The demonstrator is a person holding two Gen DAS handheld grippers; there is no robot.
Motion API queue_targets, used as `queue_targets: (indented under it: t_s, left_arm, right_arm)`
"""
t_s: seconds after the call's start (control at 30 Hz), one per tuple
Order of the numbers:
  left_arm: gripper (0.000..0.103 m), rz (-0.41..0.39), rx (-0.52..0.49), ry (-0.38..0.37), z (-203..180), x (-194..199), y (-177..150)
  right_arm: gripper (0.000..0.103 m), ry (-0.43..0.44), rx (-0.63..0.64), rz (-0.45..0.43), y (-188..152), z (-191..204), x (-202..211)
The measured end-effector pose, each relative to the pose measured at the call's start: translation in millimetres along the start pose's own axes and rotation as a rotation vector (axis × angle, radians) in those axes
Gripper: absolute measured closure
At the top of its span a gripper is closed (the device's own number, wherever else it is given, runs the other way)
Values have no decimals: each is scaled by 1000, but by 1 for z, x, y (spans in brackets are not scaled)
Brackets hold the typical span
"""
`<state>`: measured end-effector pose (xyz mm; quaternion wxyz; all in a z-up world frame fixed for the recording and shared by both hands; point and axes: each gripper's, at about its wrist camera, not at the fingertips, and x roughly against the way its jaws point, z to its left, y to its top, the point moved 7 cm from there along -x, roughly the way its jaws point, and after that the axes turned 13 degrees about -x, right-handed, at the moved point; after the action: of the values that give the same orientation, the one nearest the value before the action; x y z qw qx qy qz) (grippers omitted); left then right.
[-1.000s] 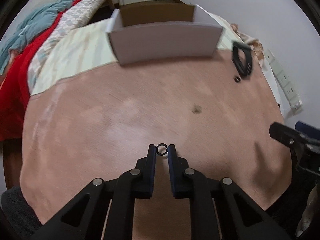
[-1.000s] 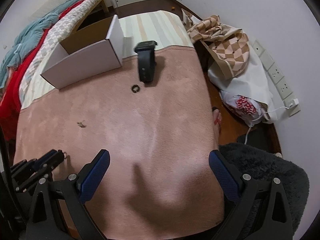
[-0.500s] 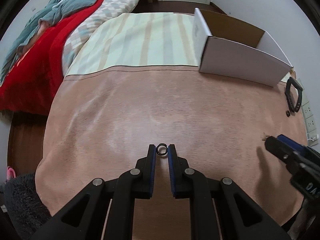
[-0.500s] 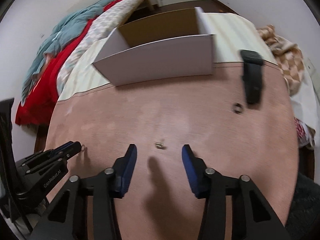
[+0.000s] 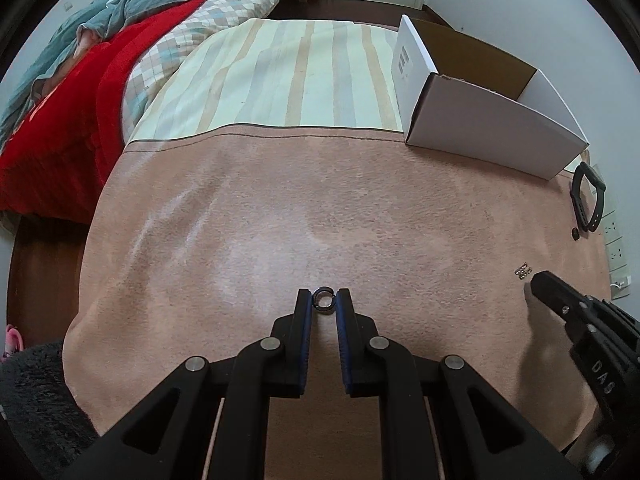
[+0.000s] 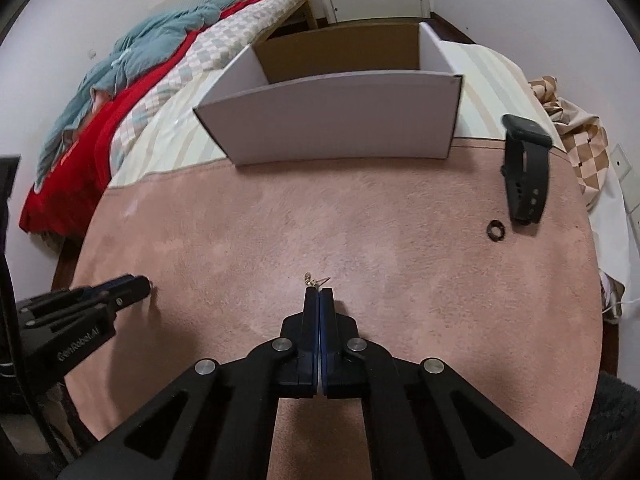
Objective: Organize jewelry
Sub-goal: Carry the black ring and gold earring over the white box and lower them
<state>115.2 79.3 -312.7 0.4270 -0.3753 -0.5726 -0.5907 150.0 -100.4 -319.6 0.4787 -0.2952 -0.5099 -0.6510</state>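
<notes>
Right claw (image 6: 319, 290) now closed beside earring (image 6: 316, 279).

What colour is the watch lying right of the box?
Black all over, the watch shows best in the right wrist view, lying beside the white box.

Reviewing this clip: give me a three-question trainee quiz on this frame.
1. True or false: the left claw is shut on a small ring.
2. Where does the black watch lie? A) inside the white box; B) on the pink blanket, right of the box; C) on the red quilt.
3. Fill in: the right claw has its fingers ___, tips just behind a small gold earring.

Key: 1 true; 2 B; 3 shut.
</notes>
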Motion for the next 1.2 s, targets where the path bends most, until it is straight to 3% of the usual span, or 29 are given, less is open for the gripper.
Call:
queue_targets:
  t_s: [0.17, 0.23, 0.33, 0.5, 0.6, 0.8, 0.97, 1.2]
  left_arm:
    - [94, -2, 9, -3, 1, 1, 0]
    - [94, -4, 16, -1, 4, 1, 0]
    - [94, -4, 24, 1, 7, 1, 0]
    - [94, -4, 29, -1, 9, 1, 0]
    - [94, -10, 27, -2, 9, 2, 1]
    - [94, -31, 25, -22, 6, 11, 7]
    - [94, -84, -7, -74, -10, 36, 38]
    - [94, -177, -56, -203, -37, 60, 139]
  right_arm:
    - [101, 33, -41, 43, 6, -1, -3]
    - [87, 27, -36, 37, 7, 0, -5]
    - [80, 16, -16, 41, 6, 6, -10]
    - [80, -45, 61, 10, 6, 17, -15]
    - [94, -91, 111, -16, 5, 19, -16]
    - [95, -19, 23, -35, 10, 7, 1]
    - [95, 63, -78, -82, 42, -6, 41]
    - [95, 174, -119, -120, 134, -3, 69]
